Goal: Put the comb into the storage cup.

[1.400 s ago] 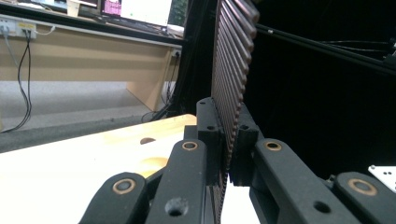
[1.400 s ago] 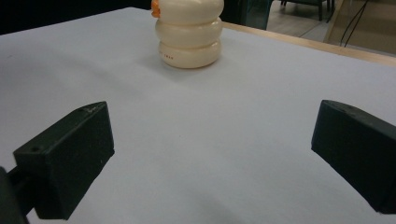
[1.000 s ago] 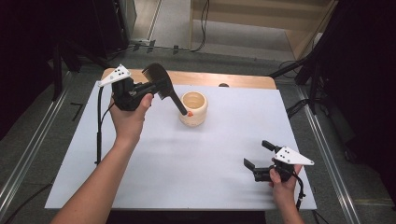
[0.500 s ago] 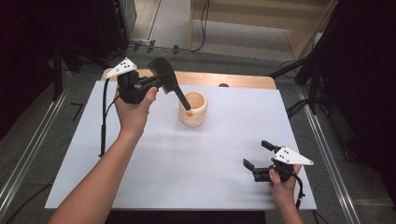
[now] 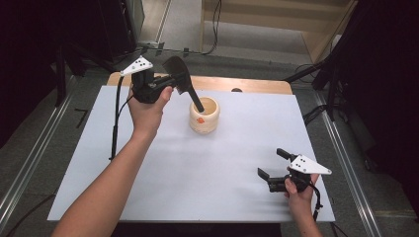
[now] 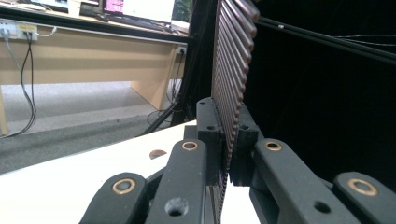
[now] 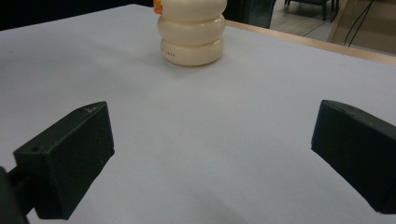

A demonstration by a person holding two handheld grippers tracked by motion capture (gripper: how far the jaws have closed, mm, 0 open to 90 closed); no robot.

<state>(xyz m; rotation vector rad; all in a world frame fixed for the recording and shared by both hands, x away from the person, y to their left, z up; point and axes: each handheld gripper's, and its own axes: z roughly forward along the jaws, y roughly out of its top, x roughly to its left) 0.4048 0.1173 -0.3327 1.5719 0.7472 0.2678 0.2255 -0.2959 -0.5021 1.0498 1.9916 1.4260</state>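
A cream ribbed cup (image 5: 204, 114) with an orange mark stands on the white table sheet (image 5: 237, 163), toward the far middle. My left gripper (image 5: 170, 84) hovers just left of it, shut on a dark utensil (image 5: 177, 69) with a broad ribbed head. The utensil's thin handle slants down into the cup's mouth. In the left gripper view the jaws of the gripper (image 6: 226, 140) clamp the ribbed blade (image 6: 233, 70) edge-on. My right gripper (image 5: 272, 163) rests open near the front right of the sheet. In the right gripper view that gripper (image 7: 210, 154) has nothing between its jaws, with the cup (image 7: 191, 30) far ahead.
A wooden table edge (image 5: 247, 85) shows beyond the sheet. Metal rails (image 5: 29, 163) run along both sides of the table, and dark stands and cables sit at the back. A cable (image 5: 116, 123) trails from the left gripper down the sheet's left side.
My left hand has carried the utensil to the right and slightly farther back, bringing the handle tip from beside the cup into its mouth. The right gripper has stayed put.
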